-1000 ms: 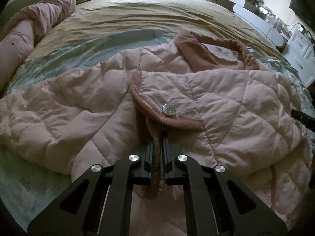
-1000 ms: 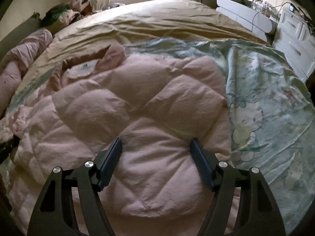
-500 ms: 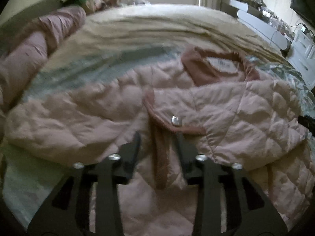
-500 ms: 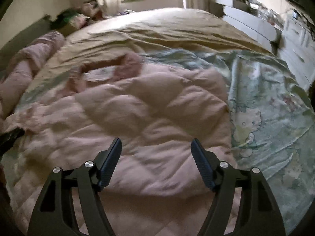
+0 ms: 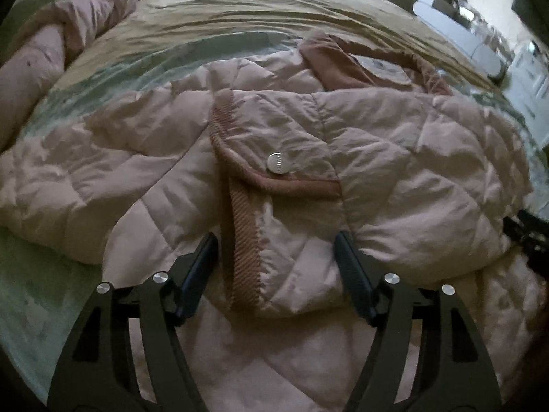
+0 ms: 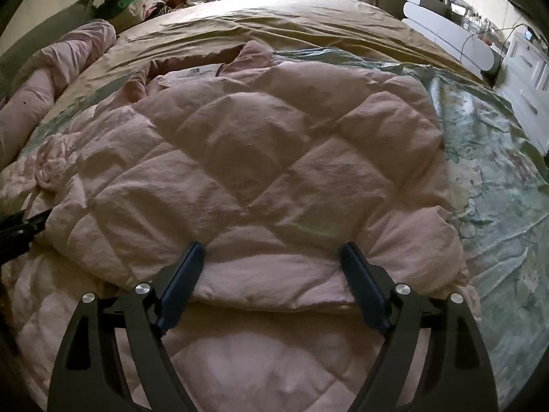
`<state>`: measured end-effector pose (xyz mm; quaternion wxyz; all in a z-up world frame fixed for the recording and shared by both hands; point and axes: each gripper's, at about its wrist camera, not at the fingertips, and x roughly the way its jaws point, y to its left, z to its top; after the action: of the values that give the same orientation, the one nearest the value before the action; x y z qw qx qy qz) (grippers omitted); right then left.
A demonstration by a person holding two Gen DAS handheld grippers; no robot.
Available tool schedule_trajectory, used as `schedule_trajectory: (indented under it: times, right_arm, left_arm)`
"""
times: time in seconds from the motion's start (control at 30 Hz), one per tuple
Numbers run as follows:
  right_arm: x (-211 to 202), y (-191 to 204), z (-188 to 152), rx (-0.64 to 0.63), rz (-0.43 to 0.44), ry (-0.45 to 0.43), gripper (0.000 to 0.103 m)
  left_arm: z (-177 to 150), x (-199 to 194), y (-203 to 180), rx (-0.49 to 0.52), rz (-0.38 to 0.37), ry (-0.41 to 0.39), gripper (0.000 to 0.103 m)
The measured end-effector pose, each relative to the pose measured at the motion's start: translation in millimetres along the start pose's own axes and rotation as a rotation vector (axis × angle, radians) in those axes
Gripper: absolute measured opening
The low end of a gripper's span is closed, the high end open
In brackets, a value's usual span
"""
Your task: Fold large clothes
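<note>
A pale pink quilted jacket (image 5: pixel 394 158) lies spread on the bed, its side panels folded over its middle. A ribbed dusty-pink trim strip (image 5: pixel 245 240) and a silver snap button (image 5: pixel 278 163) show in the left wrist view. My left gripper (image 5: pixel 276 255) is open and empty, its fingers either side of the trim. My right gripper (image 6: pixel 272 267) is open and empty over the folded right panel (image 6: pixel 260 171). The collar (image 6: pixel 247 56) lies at the far end.
The bed has a tan cover (image 6: pixel 274 17) and a green patterned sheet (image 6: pixel 497 178). A rolled pink blanket (image 5: pixel 51 55) lies along the left. Clothes are piled at the far left corner (image 6: pixel 137 0). White furniture (image 6: pixel 446 31) stands to the right.
My left gripper was shut on the ribbed trim, then opened and let it go. The trim now lies flat on the jacket. My right gripper stayed open and drew back slightly.
</note>
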<state>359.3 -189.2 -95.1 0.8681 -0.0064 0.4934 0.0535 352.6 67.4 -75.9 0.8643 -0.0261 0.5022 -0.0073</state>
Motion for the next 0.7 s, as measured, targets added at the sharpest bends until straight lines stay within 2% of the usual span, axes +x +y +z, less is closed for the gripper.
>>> schedule_trajectory:
  times: [0.07, 0.17, 0.27, 0.33, 0.4, 0.7]
  right_arm:
    - [-11.2, 0.7, 0.6, 0.008, 0.009, -0.015, 0.082]
    - [-34.7, 3.7, -0.5, 0.008, 0.024, -0.062, 0.09]
    - [-56.1, 10.2, -1.6, -0.005, 0.035, -0.096, 0.095]
    - [-67.4, 15.1, -2.9, -0.007, 0.051, -0.113, 0.095]
    - [-76.8, 19.4, -2.9, -0.006, 0.069, -0.125, 0.096]
    - [-125.5, 64.5, 2.5, -0.062, 0.101, -0.207, 0.097]
  left_arm:
    - [-0.8, -11.9, 0.1, 0.014, 0.004, -0.023, 0.062]
    - [-3.9, -30.0, -2.1, 0.031, -0.006, -0.051, 0.066]
    - [-5.1, -45.2, -0.1, 0.025, 0.004, -0.073, 0.077]
    - [-4.3, -52.9, 3.3, 0.008, 0.004, -0.084, 0.089]
    - [-4.8, -63.4, 10.4, -0.013, 0.01, -0.1, 0.094]
    - [-10.9, -100.9, 45.1, -0.06, 0.049, -0.155, 0.094]
